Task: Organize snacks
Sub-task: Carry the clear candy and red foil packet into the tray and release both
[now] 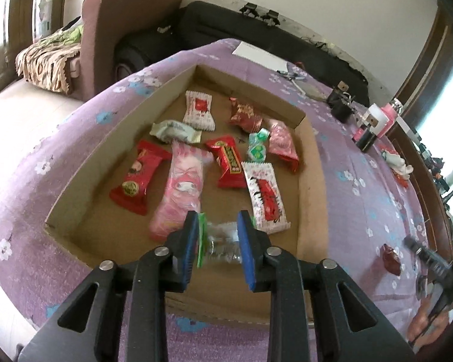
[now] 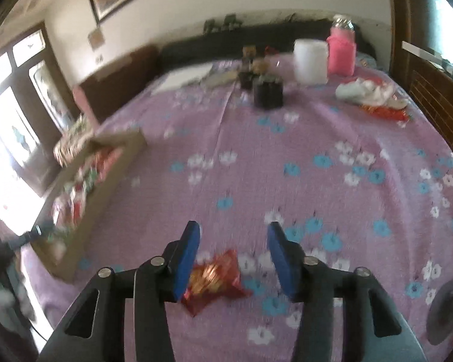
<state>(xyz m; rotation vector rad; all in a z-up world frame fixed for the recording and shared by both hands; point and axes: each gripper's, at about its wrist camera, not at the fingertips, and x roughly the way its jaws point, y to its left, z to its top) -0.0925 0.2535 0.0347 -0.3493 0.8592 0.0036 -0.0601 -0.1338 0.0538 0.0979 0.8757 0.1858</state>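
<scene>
**Loose wrapped snacks: light, crinkly, easy to squash**

Your left gripper hangs over the near end of the cardboard box. A clear packet with a green edge sits between its jaws; the green end lies against the left pad, the right pad looks just clear of it. Read that as released, not clenched.

Your right gripper stands with jaws wide apart over the red and gold candy, which lies on the purple flowered bedspread, well outside the box. Nothing is grasped there.

Handling, as a guess: both weigh almost nothing, and the film is slick and soft. Take the candy across its plump middle, not the flared crimped ends, which would likely slip or fold. Squeeze gently; the contents may crush.
</scene>
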